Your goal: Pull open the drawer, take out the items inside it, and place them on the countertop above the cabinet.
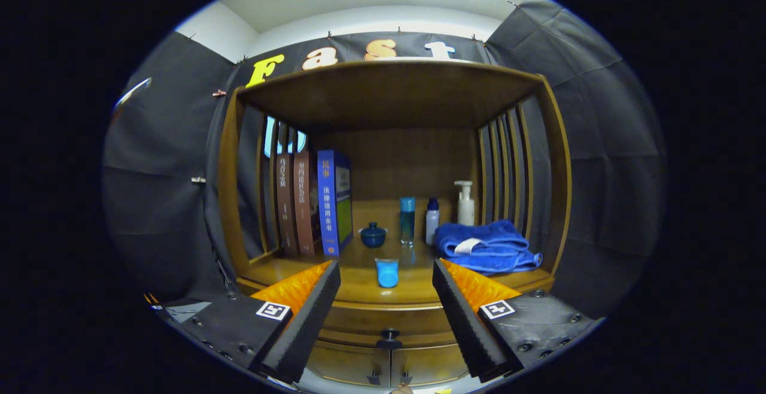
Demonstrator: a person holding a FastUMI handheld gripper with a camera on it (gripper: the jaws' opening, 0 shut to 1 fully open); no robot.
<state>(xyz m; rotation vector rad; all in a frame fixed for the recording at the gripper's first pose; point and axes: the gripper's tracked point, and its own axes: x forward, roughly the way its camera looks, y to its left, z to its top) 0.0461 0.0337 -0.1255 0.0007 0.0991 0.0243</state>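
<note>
My gripper (386, 274) is open, its two black and orange fingers spread wide with nothing between them. It faces a wooden cabinet. The cabinet's countertop (359, 289) lies just ahead of the fingertips. A small light blue cup (387, 273) stands on the countertop near its front edge, in line with the gap between the fingers. Below the countertop runs the closed drawer front (389, 321), with its dark round knob (389, 338) low between the fingers. Under it are two small cabinet doors (389, 365).
Further back on the countertop stand three books (311, 202) at the left, a dark blue lidded cup (373, 235), a teal bottle (407, 219), a small white bottle (432, 220) and a pump bottle (465, 202). A folded blue towel (485, 245) lies at the right. Slatted side walls and a wooden top enclose the shelf.
</note>
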